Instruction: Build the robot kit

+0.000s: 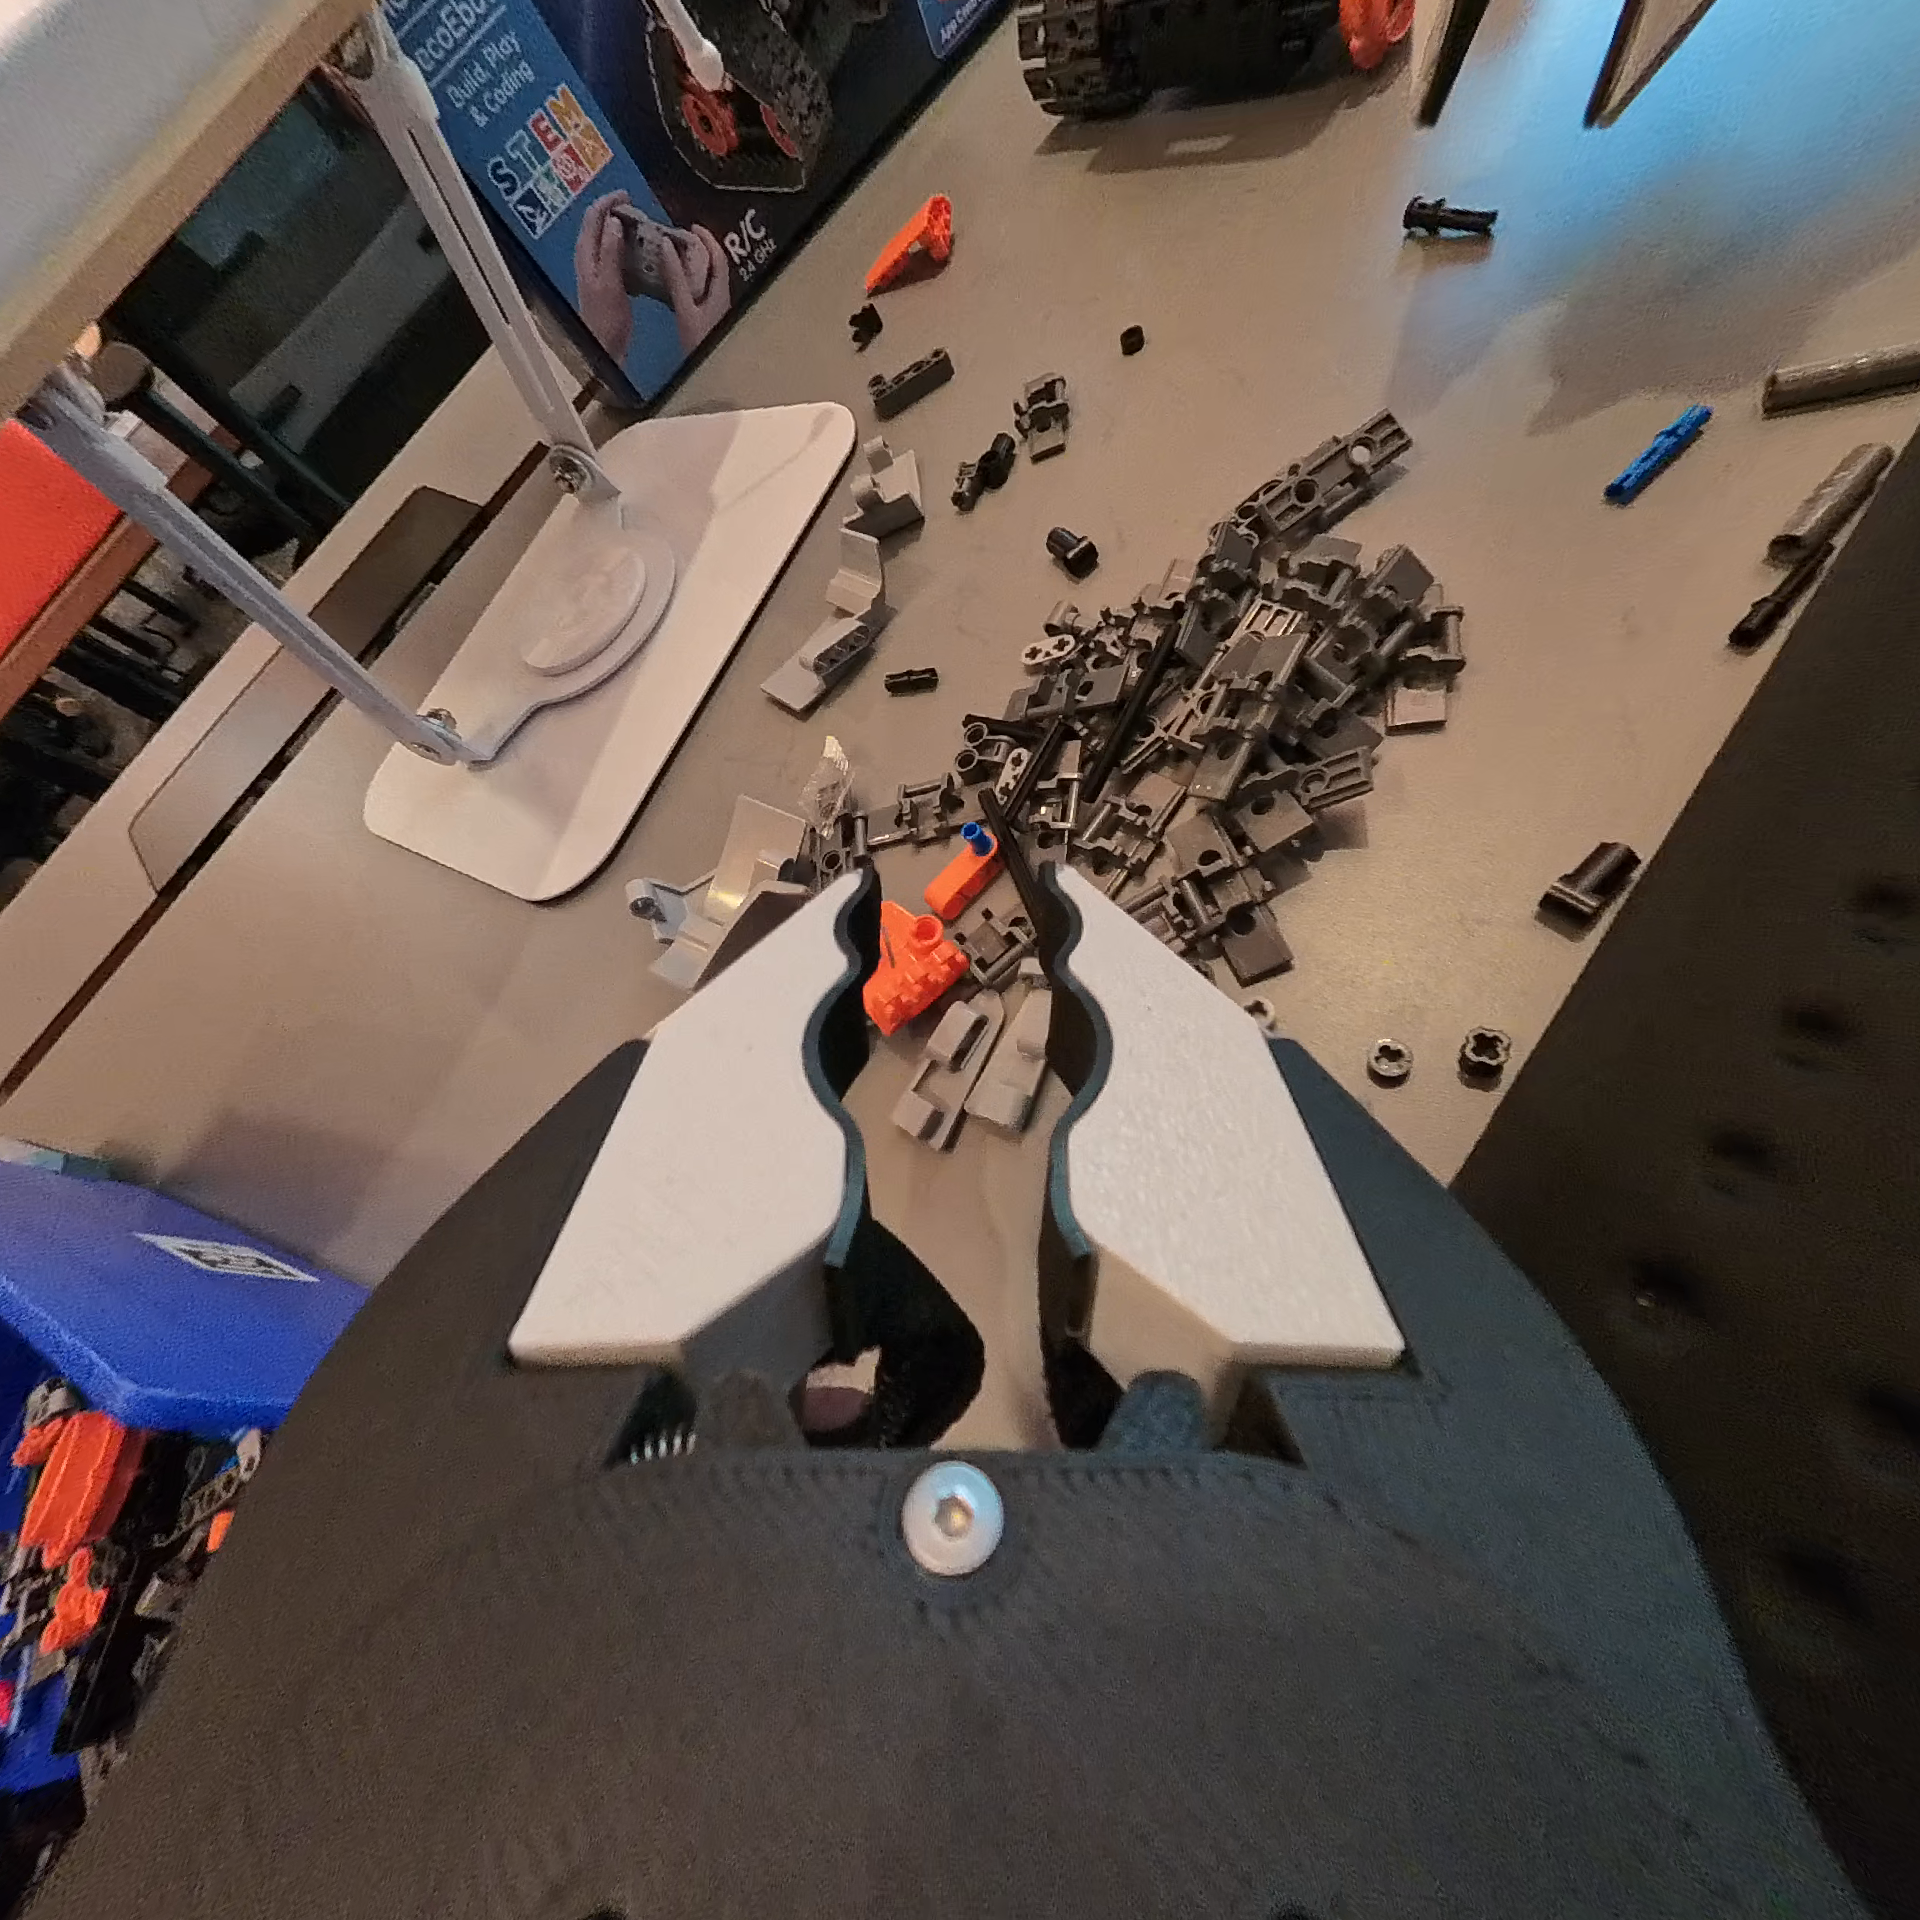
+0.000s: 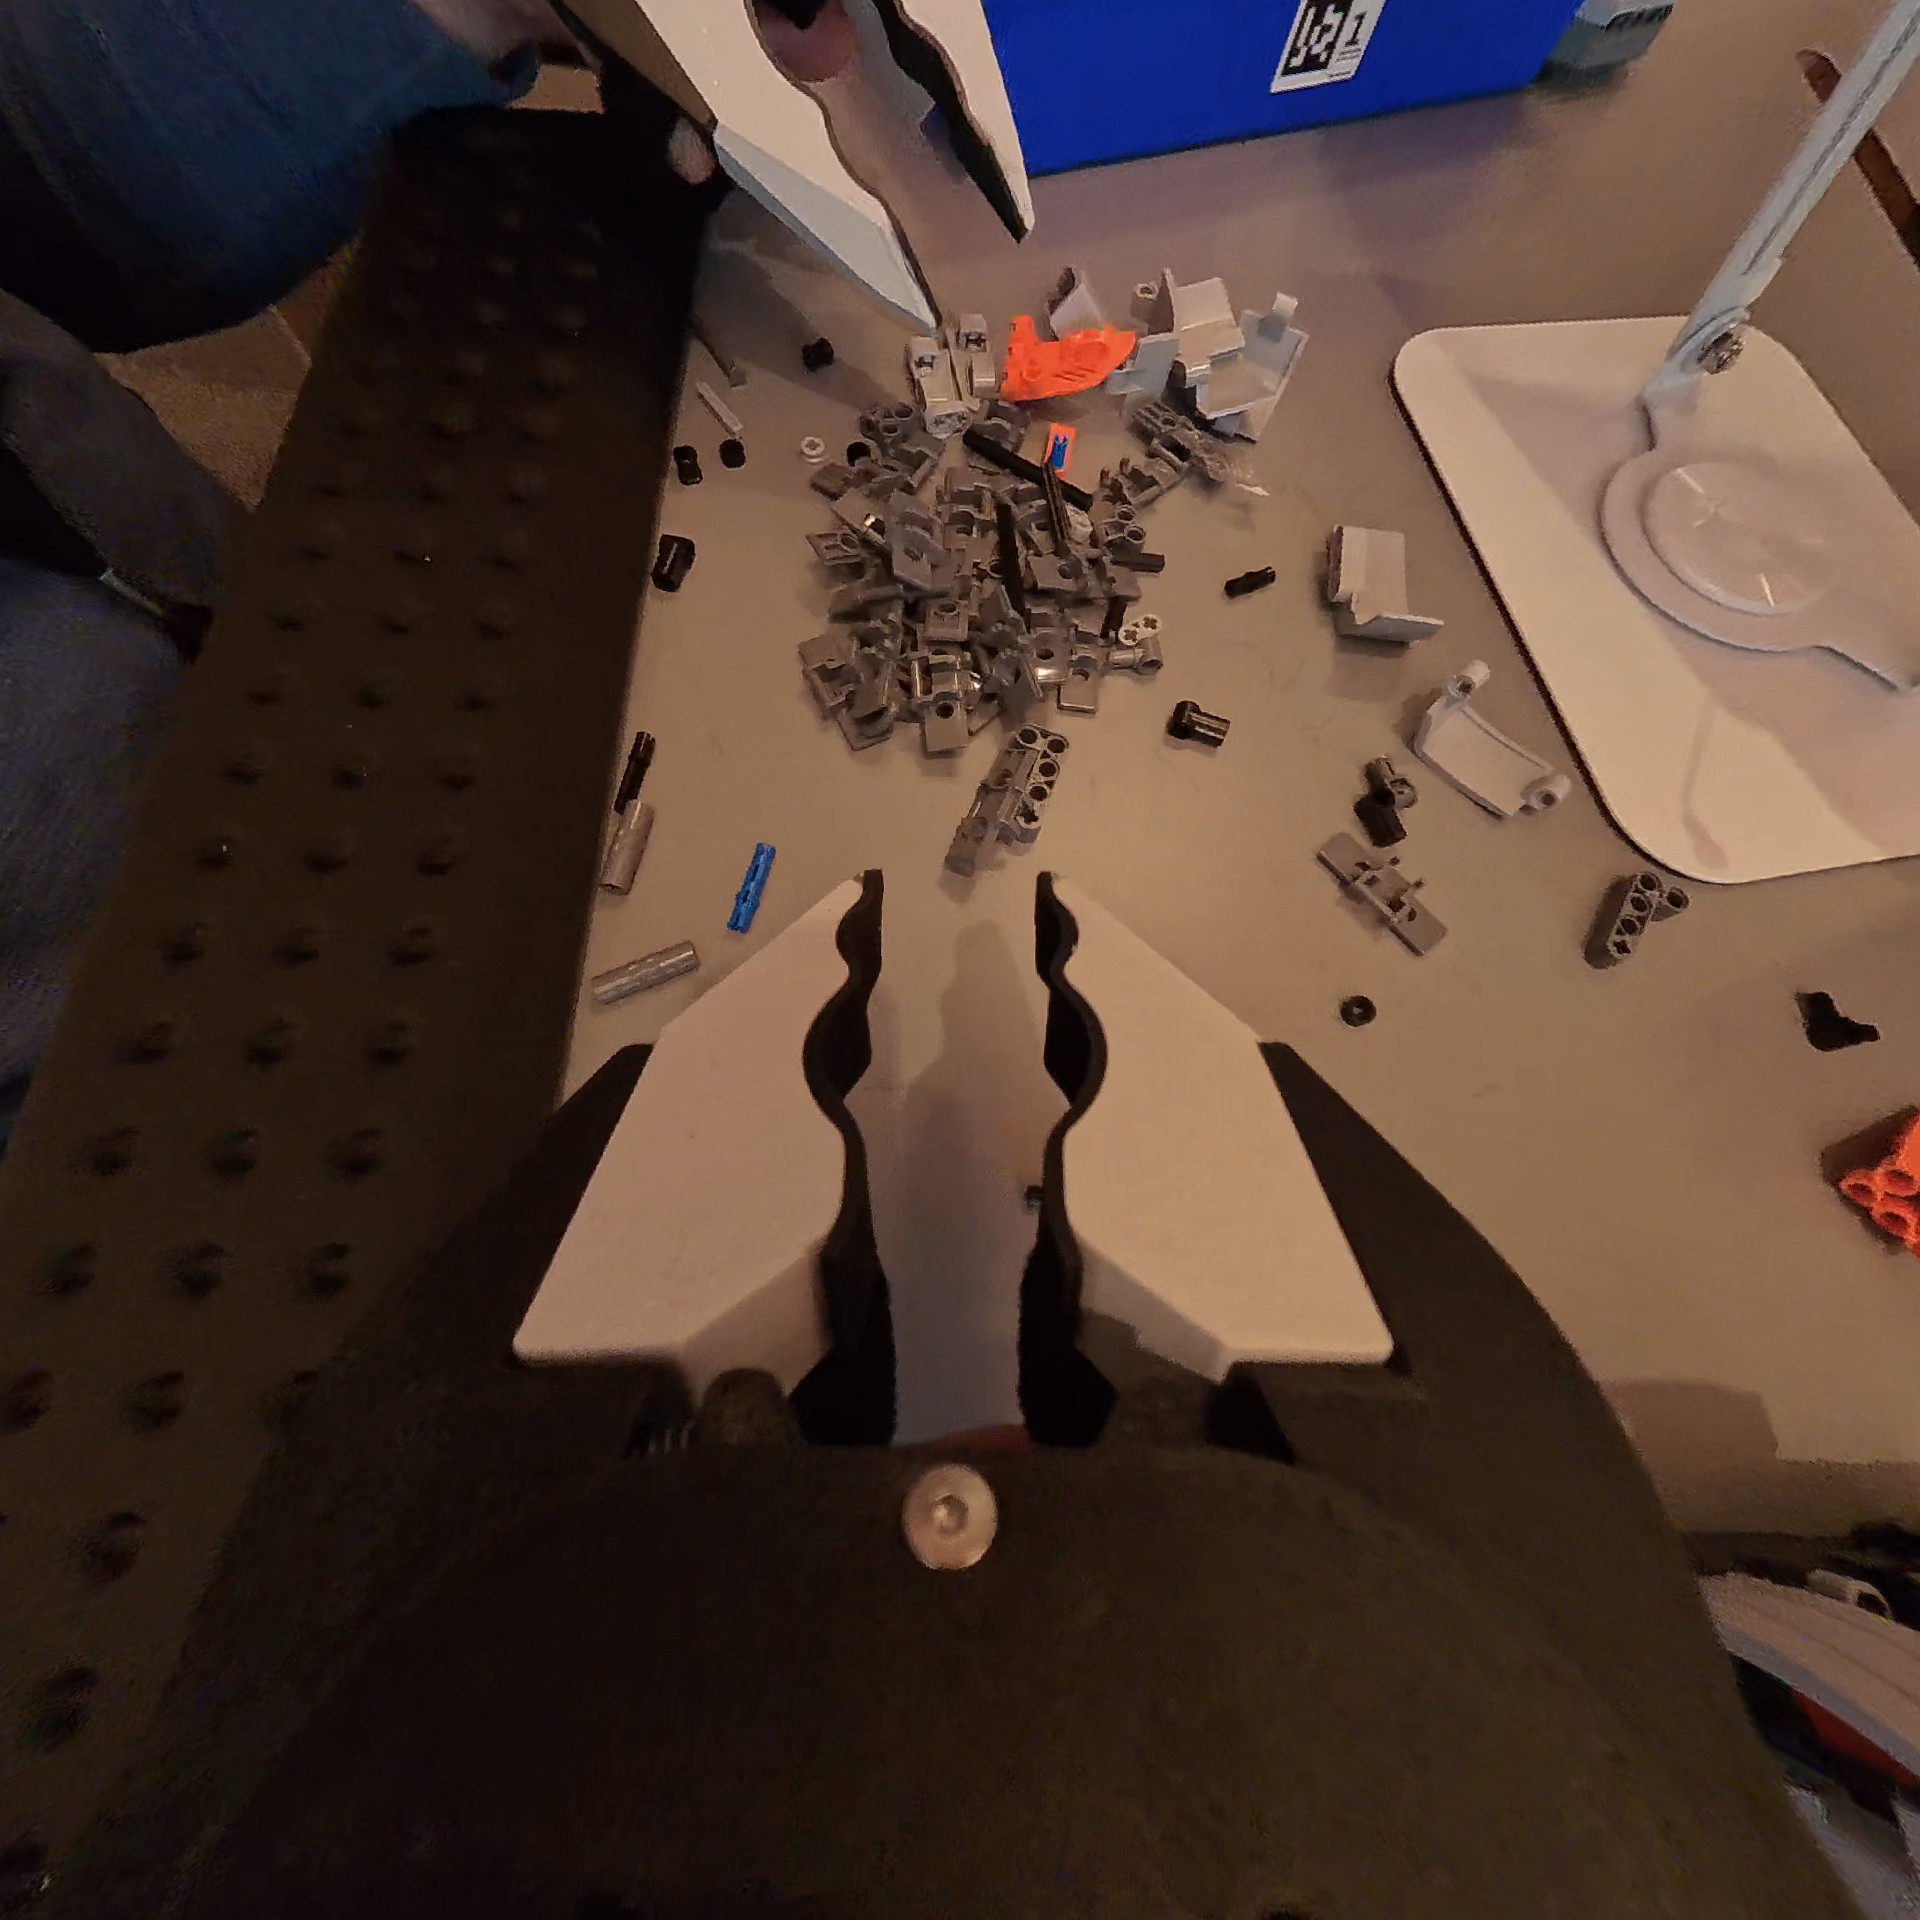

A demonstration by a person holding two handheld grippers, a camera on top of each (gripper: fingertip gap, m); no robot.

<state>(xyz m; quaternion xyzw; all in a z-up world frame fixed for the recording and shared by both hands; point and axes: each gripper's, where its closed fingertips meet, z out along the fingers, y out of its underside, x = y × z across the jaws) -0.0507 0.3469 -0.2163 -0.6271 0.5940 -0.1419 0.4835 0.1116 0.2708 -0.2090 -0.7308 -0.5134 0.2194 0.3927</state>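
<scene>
Left tool parted over orange brick, right tool parted, empty, short of grey pile.

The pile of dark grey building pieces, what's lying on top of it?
Thin black rods lie across the top of the pile of dark grey pieces, and a small orange and blue piece sits at its edge. Whatever lies underneath is hidden.

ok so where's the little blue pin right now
In the right wrist view the blue pin lies on the table left of the right gripper, between the black perforated board and the grey parts pile.
</scene>
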